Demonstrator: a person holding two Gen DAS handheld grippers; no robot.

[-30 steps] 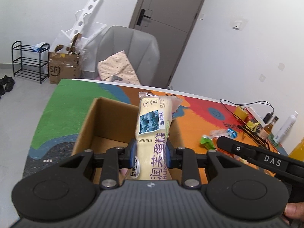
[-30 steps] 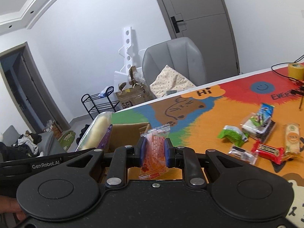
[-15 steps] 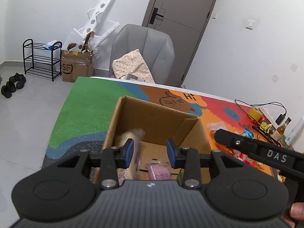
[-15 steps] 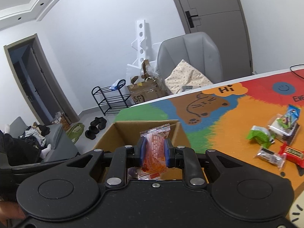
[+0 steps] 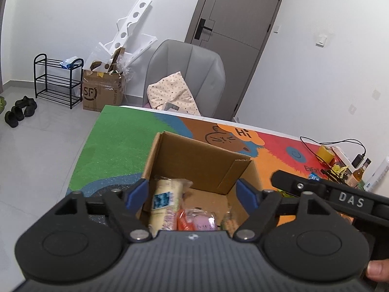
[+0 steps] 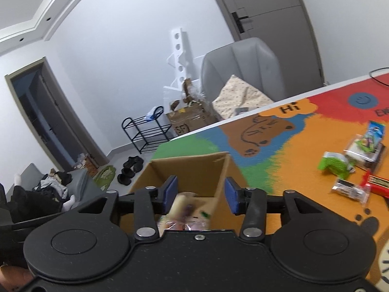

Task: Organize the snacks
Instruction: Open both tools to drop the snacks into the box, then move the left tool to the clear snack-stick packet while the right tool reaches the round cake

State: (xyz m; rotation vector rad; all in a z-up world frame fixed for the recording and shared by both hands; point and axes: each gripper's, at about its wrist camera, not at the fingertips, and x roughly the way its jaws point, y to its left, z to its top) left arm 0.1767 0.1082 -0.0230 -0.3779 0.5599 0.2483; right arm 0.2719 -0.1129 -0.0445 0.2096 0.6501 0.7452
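Over the cardboard box both hand-held grippers, left and right, have just been opening; jaws apart, empty. Their snacks lie inside. Next: fetch the loose packets at the worktop's right.

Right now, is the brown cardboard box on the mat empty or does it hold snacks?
Holds snacks: the brown cardboard box has several packets inside, including a long cream cake packet.
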